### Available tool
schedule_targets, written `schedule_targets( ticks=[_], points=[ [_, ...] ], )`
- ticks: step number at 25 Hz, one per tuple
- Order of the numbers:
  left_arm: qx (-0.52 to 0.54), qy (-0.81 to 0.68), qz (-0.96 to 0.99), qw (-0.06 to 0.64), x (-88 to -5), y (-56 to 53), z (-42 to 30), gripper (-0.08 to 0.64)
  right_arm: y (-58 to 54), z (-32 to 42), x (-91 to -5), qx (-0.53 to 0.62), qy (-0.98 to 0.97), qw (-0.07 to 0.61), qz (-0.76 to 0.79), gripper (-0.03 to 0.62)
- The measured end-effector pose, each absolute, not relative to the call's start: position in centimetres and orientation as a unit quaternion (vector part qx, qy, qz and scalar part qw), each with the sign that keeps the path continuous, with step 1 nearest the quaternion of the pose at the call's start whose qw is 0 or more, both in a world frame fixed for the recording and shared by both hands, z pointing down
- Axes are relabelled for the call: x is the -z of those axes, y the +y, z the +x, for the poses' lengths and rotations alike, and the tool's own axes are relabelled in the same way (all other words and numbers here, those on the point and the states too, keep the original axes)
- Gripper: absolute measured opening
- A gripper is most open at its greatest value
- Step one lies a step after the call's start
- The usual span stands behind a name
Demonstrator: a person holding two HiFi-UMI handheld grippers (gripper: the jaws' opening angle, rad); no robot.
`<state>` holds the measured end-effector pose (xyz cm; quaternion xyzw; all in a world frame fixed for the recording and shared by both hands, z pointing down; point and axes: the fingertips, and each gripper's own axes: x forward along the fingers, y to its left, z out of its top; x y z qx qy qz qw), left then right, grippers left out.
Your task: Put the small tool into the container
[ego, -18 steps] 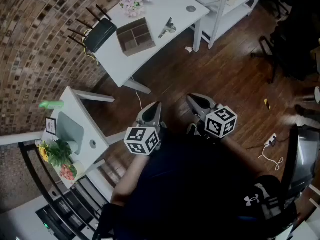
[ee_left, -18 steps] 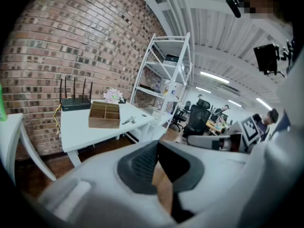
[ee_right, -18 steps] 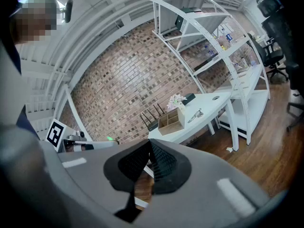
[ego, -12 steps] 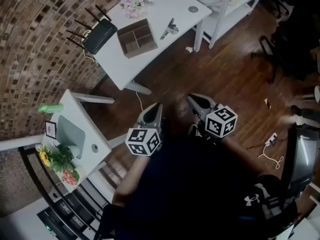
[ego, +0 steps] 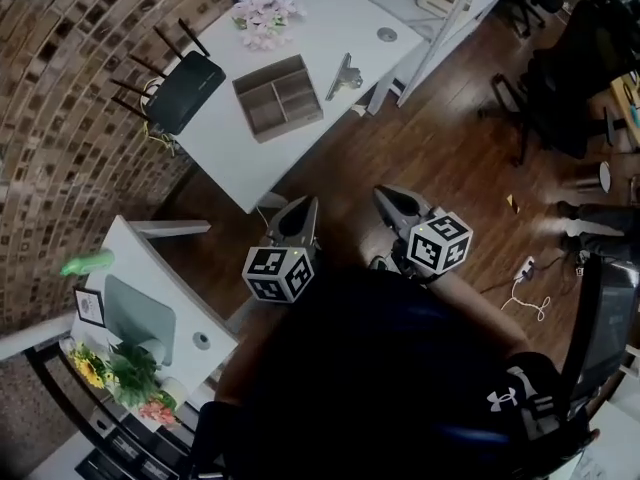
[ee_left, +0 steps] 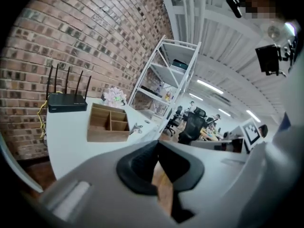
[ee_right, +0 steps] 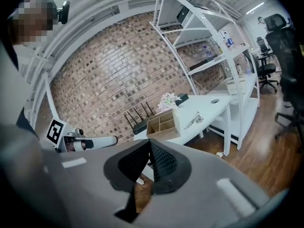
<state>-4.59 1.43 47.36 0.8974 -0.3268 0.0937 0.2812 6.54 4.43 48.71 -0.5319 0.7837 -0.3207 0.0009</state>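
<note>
**Approach stage: both grippers empty, tool still on the desk**

Head view, looking steeply down. The wooden divided container (ego: 279, 98) stands open side up on the white desk (ego: 330, 18), presumably so that an item can be dropped in from above. The small metal tool (ego: 343, 75) lies flat on the desk just beside the container, on the side toward the white shelving. It does not touch the container and is outside every compartment. On the container's opposite side sits a black router (ego: 183, 90). Beyond the container is a bunch of pale flowers (ego: 263, 15). The left gripper (ego: 298, 211) and the right gripper (ego: 393, 201) are carried close to the person's body, over the wood floor and well apart from the container. Each has its jaws clenched together with nothing between them, which reads as a carrying posture rather than a grasp. On this evidence the pick-up has not begun. Count: one container, one tool, one router with four antennas, one bunch of flowers, two grippers.
</note>
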Motion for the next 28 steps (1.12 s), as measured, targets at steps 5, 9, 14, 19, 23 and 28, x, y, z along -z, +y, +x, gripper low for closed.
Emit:
schedule_targets(
  ticks=[5, 9, 14, 19, 23, 28],
  points=[
    [-0.087, -0.305, 0.901, 0.296, -47.8, -2.6, -6.8, 0.003, 0.6, 4.6, -48.4, 0.318, 0.769, -0.016, -0.554, 0.009],
    [-0.088, -0.298, 0.9, 0.307, -48.4, -5.5, -8.5, 0.003, -2.2, 3.9, -48.3, 0.317, 0.757, -0.023, -0.571, 0.009],
    [-0.086, -0.316, 0.891, 0.313, -48.5, -8.4, -9.5, 0.003, -6.0, 7.4, -49.3, 0.345, 0.727, -0.014, -0.594, 0.011],
    [-0.095, -0.349, 0.881, 0.305, -48.5, -10.7, -9.0, 0.003, -11.8, 12.6, -51.8, 0.362, 0.713, -0.003, -0.6, 0.014],
    [-0.097, -0.393, 0.862, 0.304, -48.0, -10.8, -7.7, 0.003, -16.0, 15.8, -55.6, 0.398, 0.711, -0.006, -0.58, 0.08],
    [-0.097, -0.447, 0.839, 0.296, -47.4, -12.0, -6.0, 0.003, -21.9, 18.7, -60.3, 0.447, 0.715, -0.018, -0.537, 0.151]
  ],
)
